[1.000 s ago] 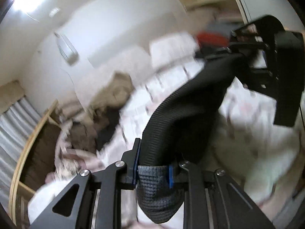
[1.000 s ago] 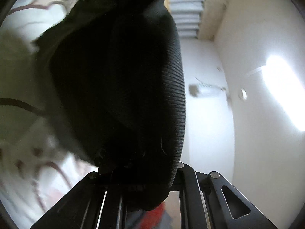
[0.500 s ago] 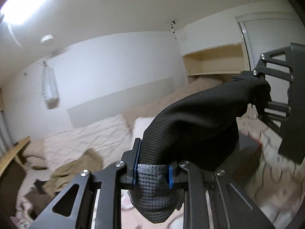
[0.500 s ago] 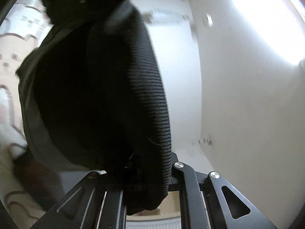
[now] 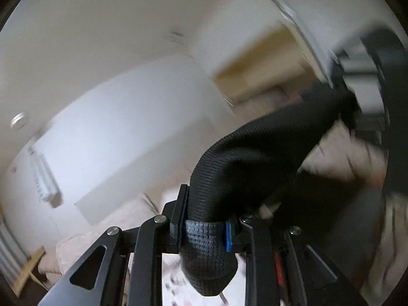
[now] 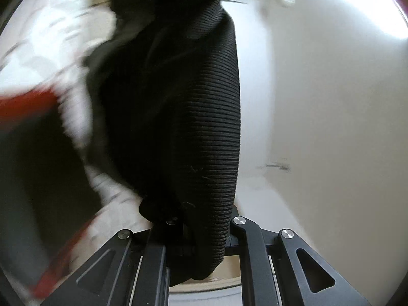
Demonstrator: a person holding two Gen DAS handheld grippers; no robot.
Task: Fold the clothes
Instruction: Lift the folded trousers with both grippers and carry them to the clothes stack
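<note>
My left gripper clenched on ribbed edge of black knit garment; fabric bunched between blue-edged pads. Garment stretches up and right to my right gripper, blurred at frame edge. Right wrist view: my right gripper clamped on same garment, cloth filling centre of frame. Garment hangs in air between both grippers, above patterned bed. Red cloth blurred at left.

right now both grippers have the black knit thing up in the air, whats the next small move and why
Probably lower it toward the bed and spread it flat. The left gripper and right gripper both clamp the black ribbed garment, which spans between them, bunched and sagging, so no fold line can be made mid-air.
</note>
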